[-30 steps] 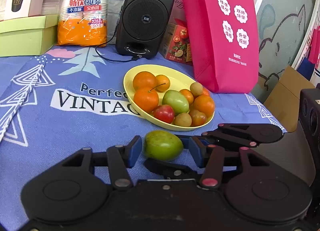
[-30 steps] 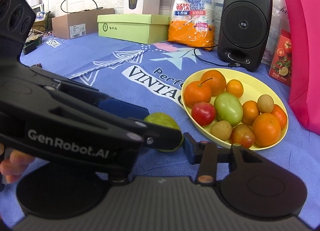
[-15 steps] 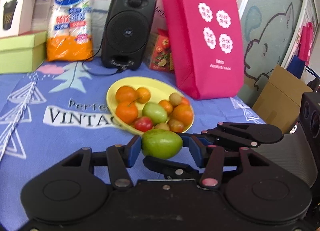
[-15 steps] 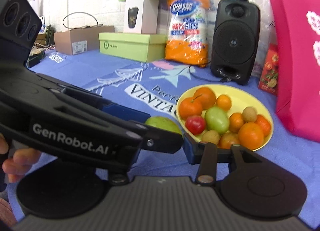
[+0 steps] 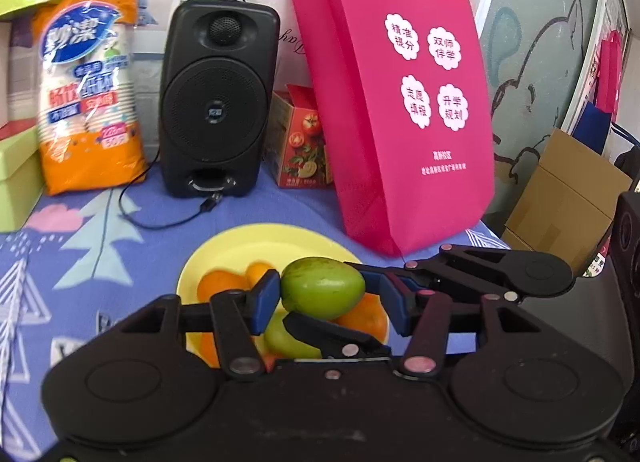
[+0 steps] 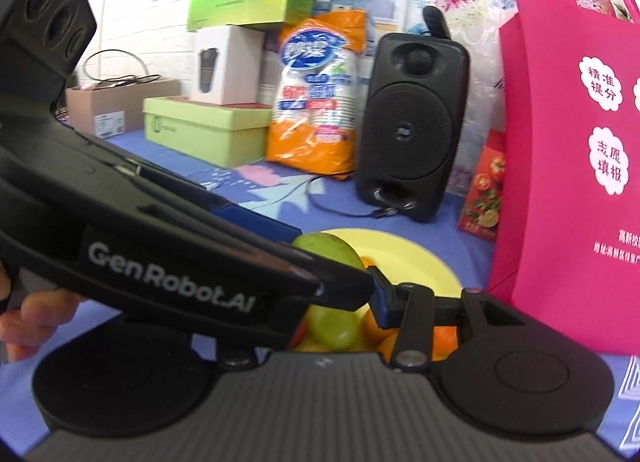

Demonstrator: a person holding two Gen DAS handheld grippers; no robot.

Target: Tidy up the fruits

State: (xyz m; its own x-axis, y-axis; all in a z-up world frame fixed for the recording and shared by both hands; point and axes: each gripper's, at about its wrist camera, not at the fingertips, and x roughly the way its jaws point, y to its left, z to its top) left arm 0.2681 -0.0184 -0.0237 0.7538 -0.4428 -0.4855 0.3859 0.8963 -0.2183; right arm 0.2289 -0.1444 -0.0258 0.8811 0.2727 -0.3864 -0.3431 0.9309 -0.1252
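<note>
A green oval fruit [image 5: 324,282] hangs in the air over the yellow plate [image 5: 224,254]. It lies between the blue pads of my left gripper [image 5: 326,298], whose jaws are opening: the left pad is at the fruit's end and the right pad stands off it. My right gripper [image 6: 320,298] comes in from the right, and its fingers [image 5: 332,332] are shut on the fruit from below and from behind. The plate holds oranges [image 5: 218,286] and another green fruit [image 5: 288,338], mostly hidden behind the grippers. In the right wrist view the left gripper's body covers most of the held fruit [image 6: 328,248].
Behind the plate stand a black speaker [image 5: 216,102] with a loose cable [image 5: 172,222], a pink bag [image 5: 400,102], a red carton [image 5: 300,142] and an orange pack of paper cups [image 5: 88,102]. Green boxes [image 6: 208,126] sit at the back left. A hand [image 6: 36,318] holds the left gripper.
The green fruit left the blue cloth and rose between both grippers. Both moved up and forward together, so the fruit now hangs over the plate instead of in front of it.
</note>
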